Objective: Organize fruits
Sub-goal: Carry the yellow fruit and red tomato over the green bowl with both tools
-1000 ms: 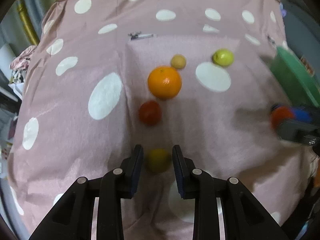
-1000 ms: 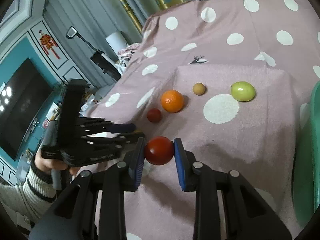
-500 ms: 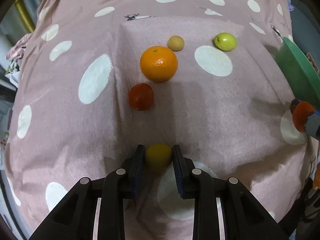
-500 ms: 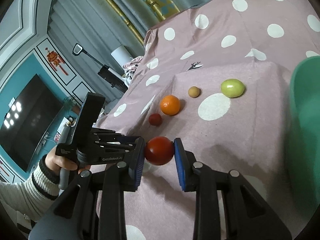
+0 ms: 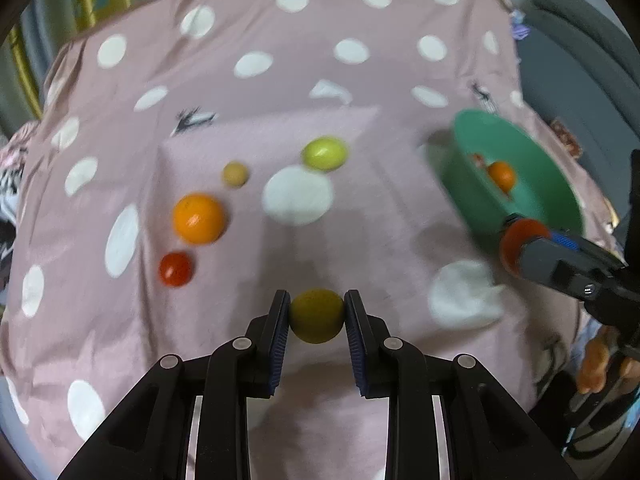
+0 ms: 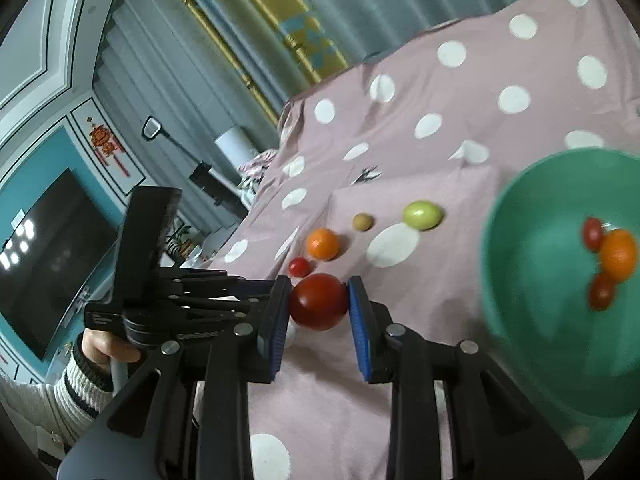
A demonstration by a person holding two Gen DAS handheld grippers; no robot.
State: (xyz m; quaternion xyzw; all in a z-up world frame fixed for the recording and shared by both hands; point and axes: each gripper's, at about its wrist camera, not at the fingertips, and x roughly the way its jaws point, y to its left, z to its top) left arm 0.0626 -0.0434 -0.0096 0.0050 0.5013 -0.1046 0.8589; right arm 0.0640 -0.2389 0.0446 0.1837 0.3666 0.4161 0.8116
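My left gripper point(image 5: 317, 315) is shut on a yellow fruit point(image 5: 317, 314), held above the pink dotted cloth. My right gripper point(image 6: 319, 301) is shut on a red tomato point(image 6: 319, 301), held just left of the green bowl point(image 6: 532, 280). The bowl holds an orange point(image 6: 619, 254) and two small red fruits point(image 6: 593, 233). On the cloth lie an orange point(image 5: 199, 219), a small red tomato point(image 5: 176, 268), a small tan fruit point(image 5: 235, 174) and a green fruit point(image 5: 324, 153). The right gripper with its tomato point(image 5: 520, 246) shows at the bowl's point(image 5: 552, 184) near rim in the left wrist view.
The pink cloth with white dots point(image 5: 280, 60) covers the whole surface. A grey chair point(image 5: 580, 40) stands at the right. A dark screen point(image 6: 44, 248), curtains and a lamp point(image 6: 236, 144) are off to the left of the table.
My left gripper has lifted the yellow fruit off the cloth and swung right toward the bowl. My right gripper has carried the tomato to the bowl's edge.
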